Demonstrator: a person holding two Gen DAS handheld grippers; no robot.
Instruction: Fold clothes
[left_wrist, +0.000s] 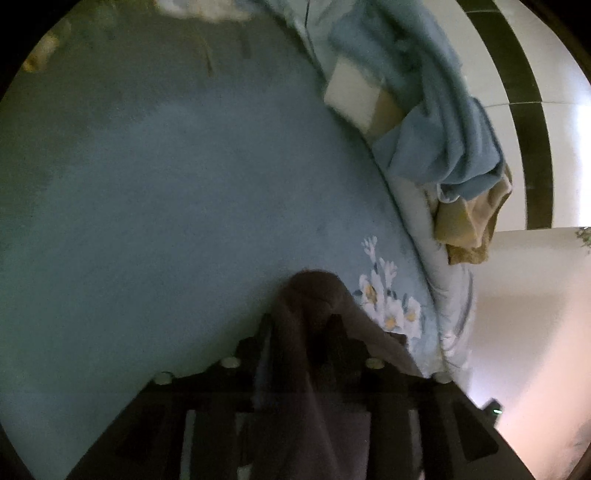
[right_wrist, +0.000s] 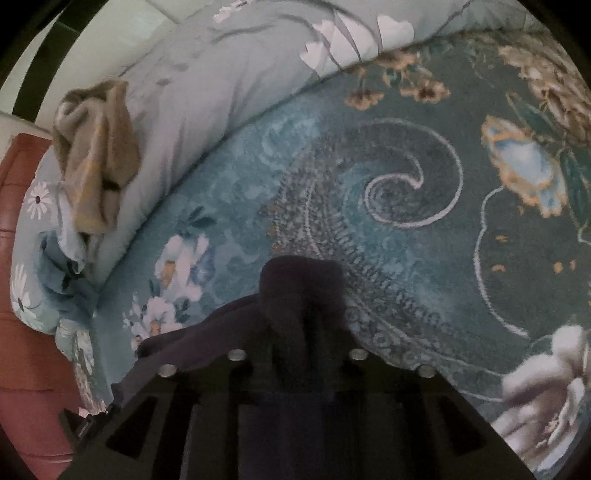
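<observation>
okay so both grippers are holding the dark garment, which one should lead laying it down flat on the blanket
Probably right. The right gripper, shut on the dark garment, faces open blanket; the left gripper sits near the bed edge.

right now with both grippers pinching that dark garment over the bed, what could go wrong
1. The dark garment bunches over the right gripper and left gripper, hiding the fingers, so how much cloth each holds can't be judged; a thin pinch might slip.
2. A loose flap trails left of the right gripper and could fold crooked.
3. The tan garment and blue towel sit on the rolled quilt nearby; a wide swing might snag them.
</observation>
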